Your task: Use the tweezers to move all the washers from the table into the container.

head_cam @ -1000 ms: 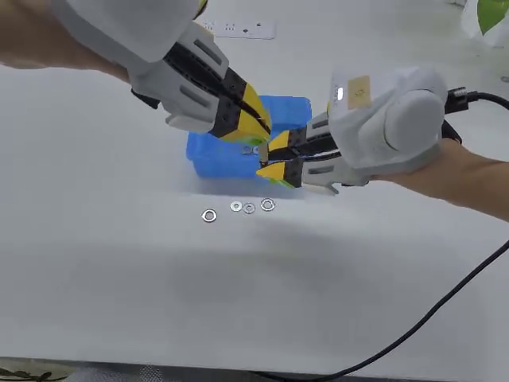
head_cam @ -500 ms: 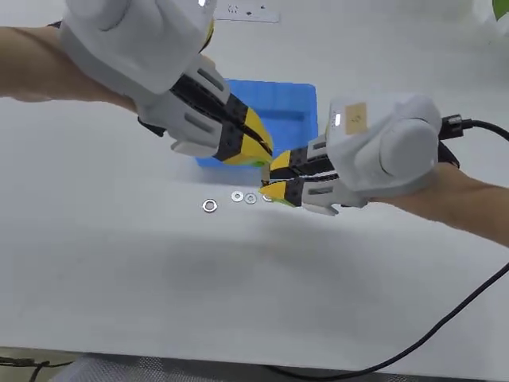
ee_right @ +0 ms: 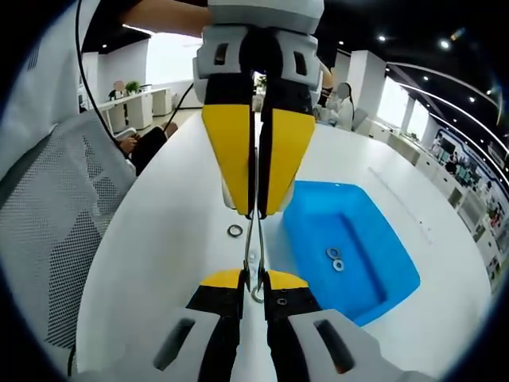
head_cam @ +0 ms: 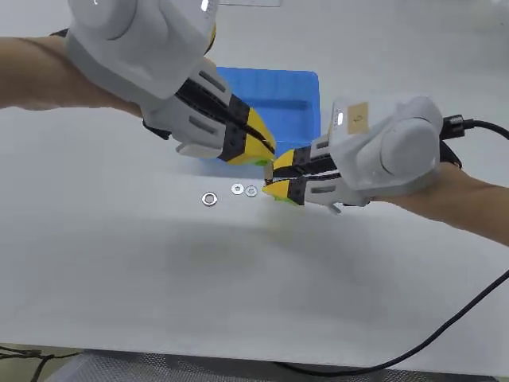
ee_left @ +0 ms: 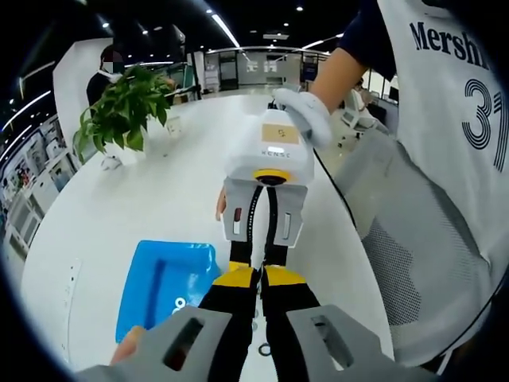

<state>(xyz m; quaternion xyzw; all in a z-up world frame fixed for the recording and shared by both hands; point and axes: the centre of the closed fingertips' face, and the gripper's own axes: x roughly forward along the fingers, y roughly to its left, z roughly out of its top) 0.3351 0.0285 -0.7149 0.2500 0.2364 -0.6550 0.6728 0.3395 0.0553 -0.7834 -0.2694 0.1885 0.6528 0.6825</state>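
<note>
Thin metal tweezers (ee_right: 254, 239) run between the two grippers' yellow tips. My left gripper (head_cam: 261, 149) comes in from the upper left, its jaws closed on the tweezers' far end (ee_right: 254, 208). My right gripper (head_cam: 276, 178) reaches in from the right, its jaws closed around the near end. Three washers (head_cam: 237, 189) lie in a row on the white table, just left of the right gripper's tips. A ring (ee_right: 257, 295) shows between my right jaws, and another washer (ee_right: 235, 231) lies beyond. The blue container (head_cam: 274, 91) behind holds two washers (ee_right: 336, 259).
A black cable (head_cam: 445, 318) trails from the right gripper across the table to the front right. A potted plant (ee_left: 119, 119) stands far off on the white table (head_cam: 159, 270). A person in a numbered jersey (ee_left: 445, 159) is close at the table edge.
Both grippers, still joined at the tweezers, have come off the container's front and down toward the row of washers. The rightmost washer is now hidden behind the right gripper.
</note>
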